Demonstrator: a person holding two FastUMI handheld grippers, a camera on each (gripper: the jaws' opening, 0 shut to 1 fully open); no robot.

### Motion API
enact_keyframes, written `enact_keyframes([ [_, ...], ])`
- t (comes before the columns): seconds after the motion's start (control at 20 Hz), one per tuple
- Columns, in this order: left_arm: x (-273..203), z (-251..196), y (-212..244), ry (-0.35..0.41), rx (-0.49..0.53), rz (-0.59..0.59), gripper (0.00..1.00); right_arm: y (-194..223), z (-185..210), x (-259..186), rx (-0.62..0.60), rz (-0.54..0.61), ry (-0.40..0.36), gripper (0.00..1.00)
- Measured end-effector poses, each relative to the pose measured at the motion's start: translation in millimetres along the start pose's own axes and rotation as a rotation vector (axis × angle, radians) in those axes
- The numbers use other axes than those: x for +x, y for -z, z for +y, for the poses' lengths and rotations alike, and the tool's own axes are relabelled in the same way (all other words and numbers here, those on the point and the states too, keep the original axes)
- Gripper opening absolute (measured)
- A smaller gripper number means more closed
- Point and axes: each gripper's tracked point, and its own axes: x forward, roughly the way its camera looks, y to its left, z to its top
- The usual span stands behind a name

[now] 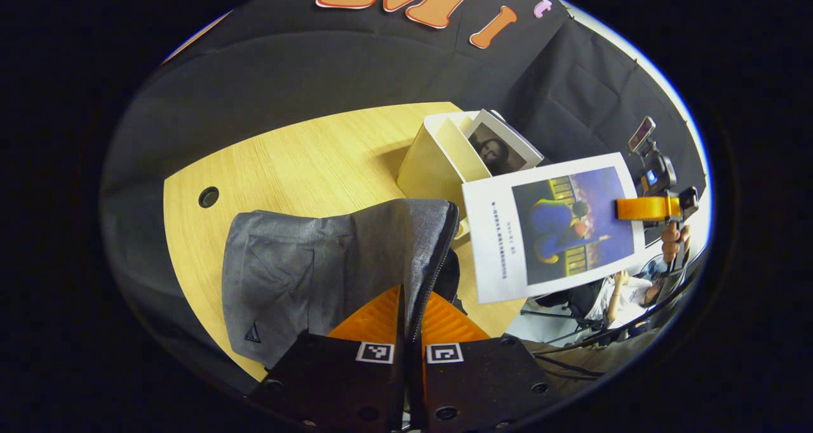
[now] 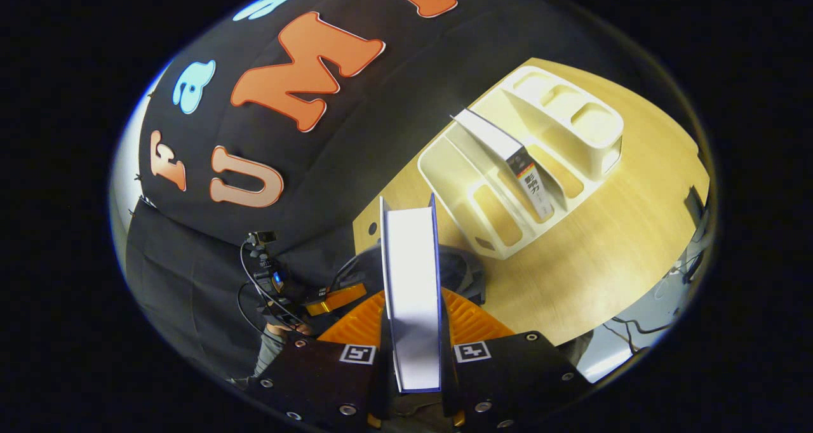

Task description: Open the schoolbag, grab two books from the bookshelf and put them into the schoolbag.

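Pinching the grey schoolbag's (image 1: 330,261) zippered edge, the left gripper (image 1: 406,312) is closed; the right gripper (image 2: 413,331) clamps a book (image 2: 413,287) (second book (image 2: 508,160) in bookshelf (image 2: 571,122)).

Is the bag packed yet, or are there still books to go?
Not yet. The bag looks open: the left hand-held gripper pinches its zipper edge and holds it up. The right hand-held gripper grips one book in the air beside the bag, not inside yet. A second book waits in the shelf. Left: drop this book in, then fetch that one.
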Motion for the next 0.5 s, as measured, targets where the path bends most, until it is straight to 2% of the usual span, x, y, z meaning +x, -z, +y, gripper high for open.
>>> enact_keyframes([
  [0.2,-4.3,1.0,-1.3,0.006,-0.042,-0.028,0.05,24.3,-6.4,34.9,0.068,0.024,-0.052,0.3],
  [0.5,-6.1,-3.3,-1.8,0.017,-0.089,-0.066,0.05,56.8,-9.9,89.1,0.103,0.077,-0.1,0.3],
])
